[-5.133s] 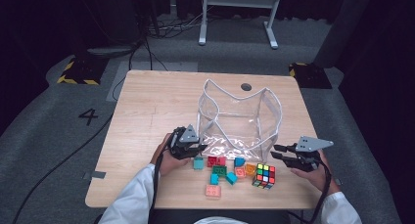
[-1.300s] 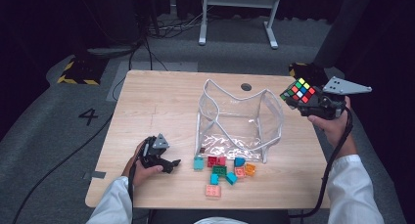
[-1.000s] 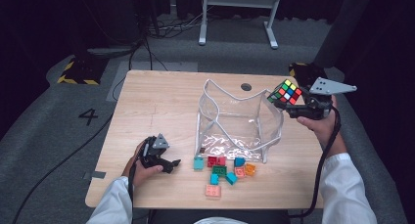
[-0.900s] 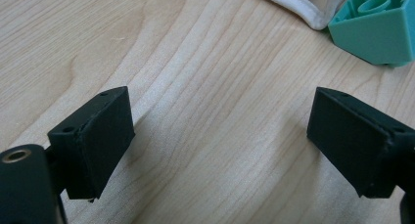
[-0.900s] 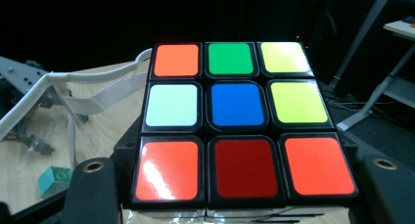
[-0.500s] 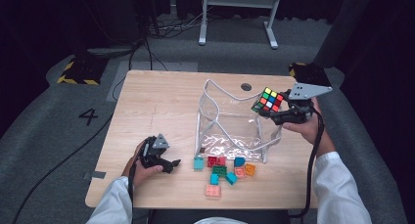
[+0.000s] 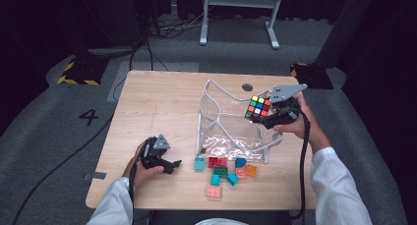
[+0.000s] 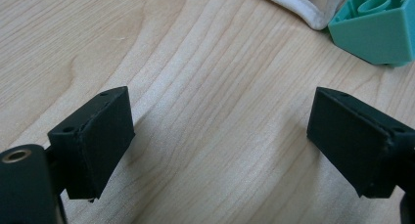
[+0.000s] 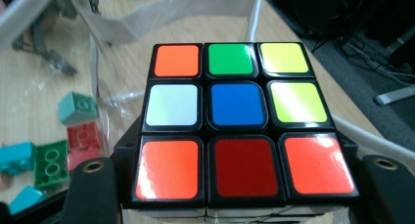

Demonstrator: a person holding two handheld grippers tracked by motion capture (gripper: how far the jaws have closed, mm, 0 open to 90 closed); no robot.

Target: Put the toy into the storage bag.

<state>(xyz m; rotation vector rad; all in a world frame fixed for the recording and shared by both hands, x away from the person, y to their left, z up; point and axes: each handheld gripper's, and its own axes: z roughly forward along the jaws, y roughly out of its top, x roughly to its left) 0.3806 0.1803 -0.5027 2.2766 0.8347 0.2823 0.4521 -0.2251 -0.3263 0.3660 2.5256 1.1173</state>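
A scrambled puzzle cube [image 7: 258,107] hangs over the right rim of the clear plastic bag [image 7: 223,122], and my right gripper [image 7: 261,115] is shut on it. In the right gripper view the cube [image 9: 235,121] sits between the two black jaws, its coloured face towards the camera, with the bag's white rim [image 9: 147,18] behind it. My left gripper [image 7: 175,164] rests on the table at the front left, open; in the left gripper view [image 8: 220,136] only bare wood lies between its jaws. A teal brick [image 8: 377,23] lies just beyond them.
Several loose bricks [image 7: 226,172] in teal, red, green, orange and pink lie in front of the bag on the wooden table [image 7: 157,102]. A small dark hole [image 7: 247,87] sits behind the bag. Cables trail off the table's front.
My right gripper has carried the cube leftward and slightly down, from beyond the bag's right side to over its rim. The left gripper has stayed put.
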